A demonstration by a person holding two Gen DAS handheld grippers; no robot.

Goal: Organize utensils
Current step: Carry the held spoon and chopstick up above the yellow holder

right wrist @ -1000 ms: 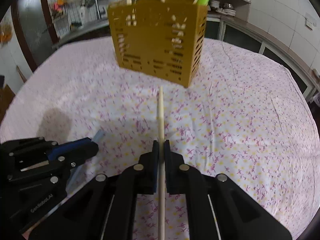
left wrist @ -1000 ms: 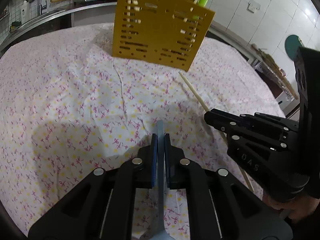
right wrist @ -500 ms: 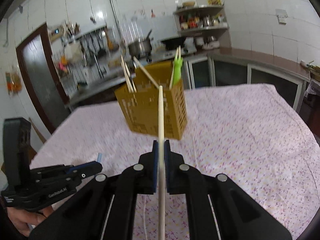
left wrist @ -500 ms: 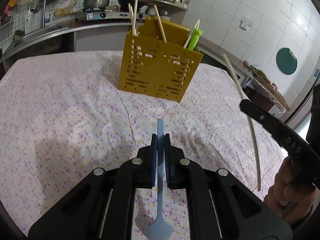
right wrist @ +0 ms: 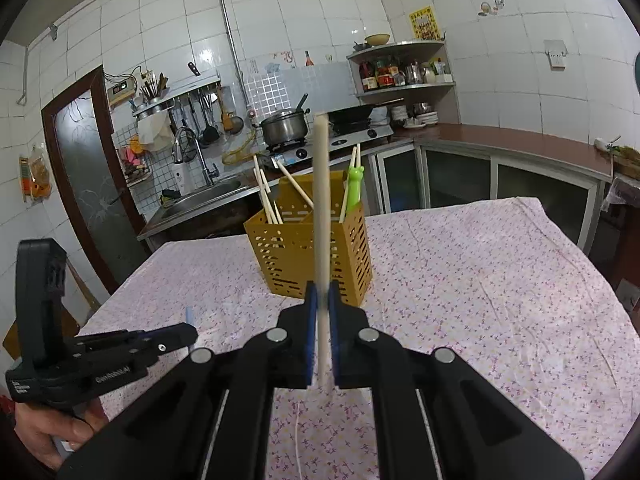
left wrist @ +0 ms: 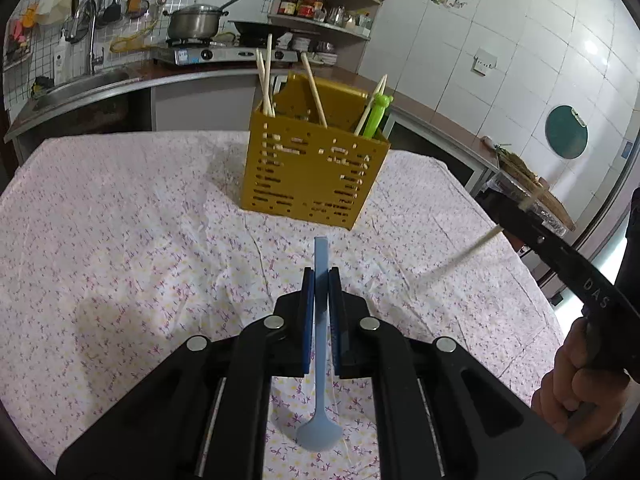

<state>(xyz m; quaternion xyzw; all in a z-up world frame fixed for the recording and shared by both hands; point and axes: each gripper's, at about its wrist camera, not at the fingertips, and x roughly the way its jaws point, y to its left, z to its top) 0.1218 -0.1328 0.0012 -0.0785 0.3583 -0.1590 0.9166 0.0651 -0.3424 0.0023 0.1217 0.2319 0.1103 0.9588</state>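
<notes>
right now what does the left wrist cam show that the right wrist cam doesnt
Only the left wrist view: the blue spoon's bowl hanging below the left claw, and a round teal board on the wall.
Only the right wrist view: the brown door, and the chopstick running through the right claw.
Both: the yellow utensil holder, floral tablecloth, pot on the stove.

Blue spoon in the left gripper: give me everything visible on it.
The blue spoon is pale blue, matte, plastic-looking, one piece: a flat straight handle and a small rounded bowl. The left gripper is shut on the handle, pads pressing both flat sides. The squared handle end sticks out forward toward the yellow caddy; the bowl hangs back under the gripper, above the floral tablecloth. It looks clear of the cloth, and only the pads visibly touch it.
</notes>
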